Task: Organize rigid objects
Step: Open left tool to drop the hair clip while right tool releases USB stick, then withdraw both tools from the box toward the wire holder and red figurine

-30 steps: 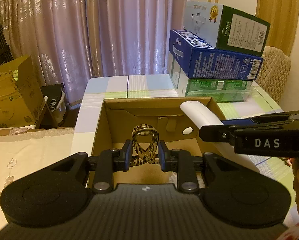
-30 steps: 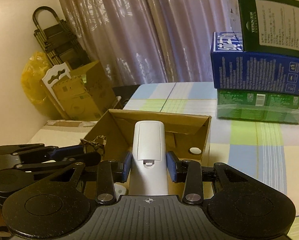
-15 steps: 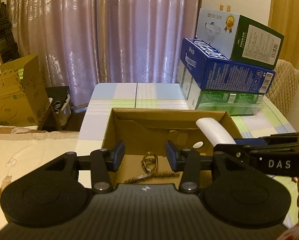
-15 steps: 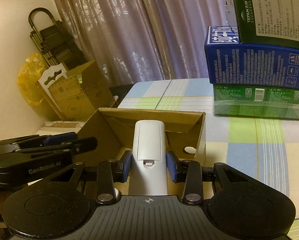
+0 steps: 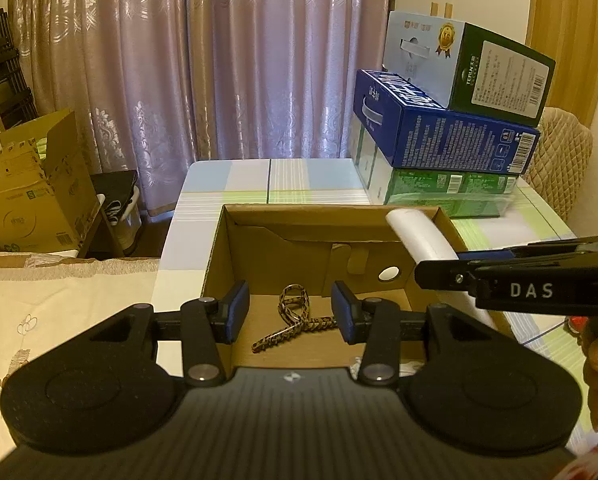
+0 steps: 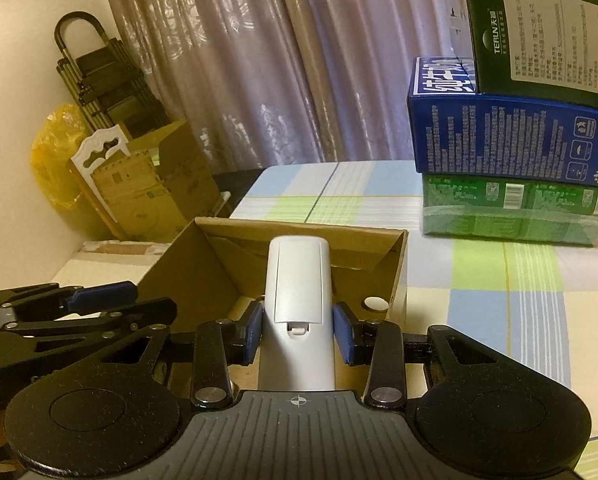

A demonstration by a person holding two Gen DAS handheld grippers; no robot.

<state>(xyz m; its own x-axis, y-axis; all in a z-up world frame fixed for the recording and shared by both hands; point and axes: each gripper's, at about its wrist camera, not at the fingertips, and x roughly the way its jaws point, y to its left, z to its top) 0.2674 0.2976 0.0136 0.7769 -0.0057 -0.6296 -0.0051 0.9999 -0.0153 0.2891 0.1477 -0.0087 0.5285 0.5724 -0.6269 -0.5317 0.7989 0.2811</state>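
In the left wrist view, the left gripper (image 5: 291, 312) sits at lower centre with its blue pads spread wide and nothing between them. Seen through that gap, a leopard-print strap (image 5: 295, 318) lies loose on the floor of the open cardboard box (image 5: 319, 216), touching neither pad. From the right edge the right gripper (image 5: 451, 266) reaches in over the box's right wall, clamped on a white remote control (image 5: 419, 236) whose rounded end points toward the far right corner of the box. Behind, at upper right, three cartons (image 5: 455, 136) stand stacked on the checked tablecloth (image 5: 267, 178).

In the right wrist view, the right gripper (image 6: 297, 330) at centre has its pads pressed against both sides of the remote control (image 6: 297, 284), back cover up, held above the box (image 6: 395, 272) interior. The left gripper (image 6: 99, 300) shows at the left edge beside the box's near left wall; its pads appear parted. The cartons (image 6: 515, 160) fill the upper right.
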